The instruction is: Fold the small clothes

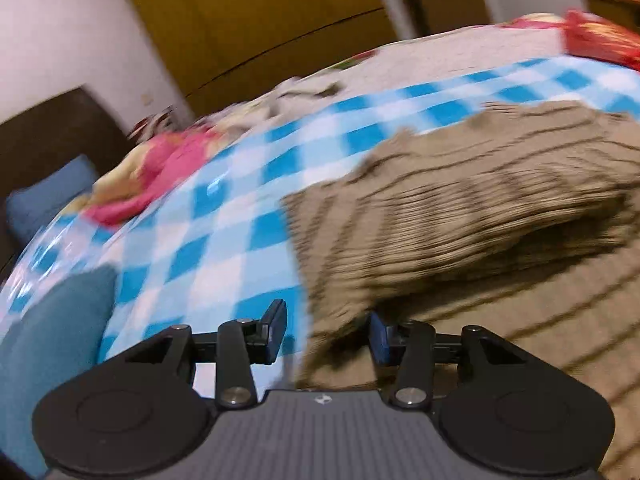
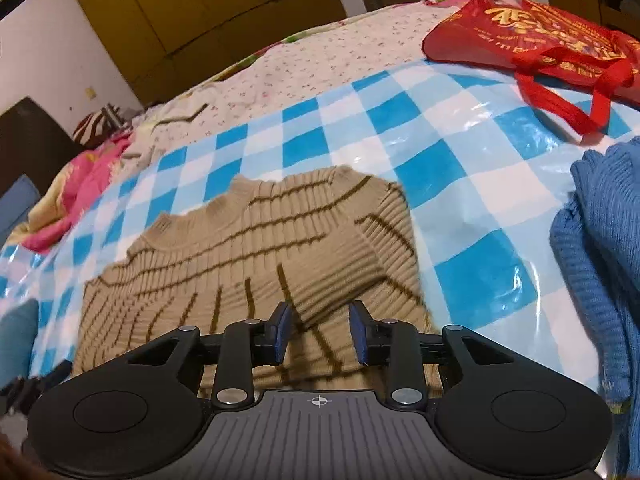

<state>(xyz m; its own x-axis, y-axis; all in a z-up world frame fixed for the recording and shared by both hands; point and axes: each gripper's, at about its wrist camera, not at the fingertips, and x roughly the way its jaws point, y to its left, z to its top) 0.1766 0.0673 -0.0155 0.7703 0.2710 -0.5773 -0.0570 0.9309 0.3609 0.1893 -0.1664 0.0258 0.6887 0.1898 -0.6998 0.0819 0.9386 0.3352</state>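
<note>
A small beige ribbed sweater with brown stripes [image 2: 248, 248] lies on a blue and white checked plastic sheet [image 2: 460, 160] on a bed. One sleeve is folded across its body. My right gripper [image 2: 320, 330] is open, its pads on either side of the folded sleeve's cuff. In the blurred left wrist view the sweater [image 1: 460, 208] fills the right half, with a fold of it lifted. My left gripper [image 1: 326, 332] is open at the sweater's left edge, with cloth lying between its fingers.
A red carrier bag [image 2: 532, 36] lies at the far right of the sheet. A blue knitted garment [image 2: 600, 248] lies at the right edge. Pink bedding [image 2: 80, 184] and a floral sheet [image 2: 320, 56] lie beyond. A teal cushion [image 1: 52, 340] sits at the left.
</note>
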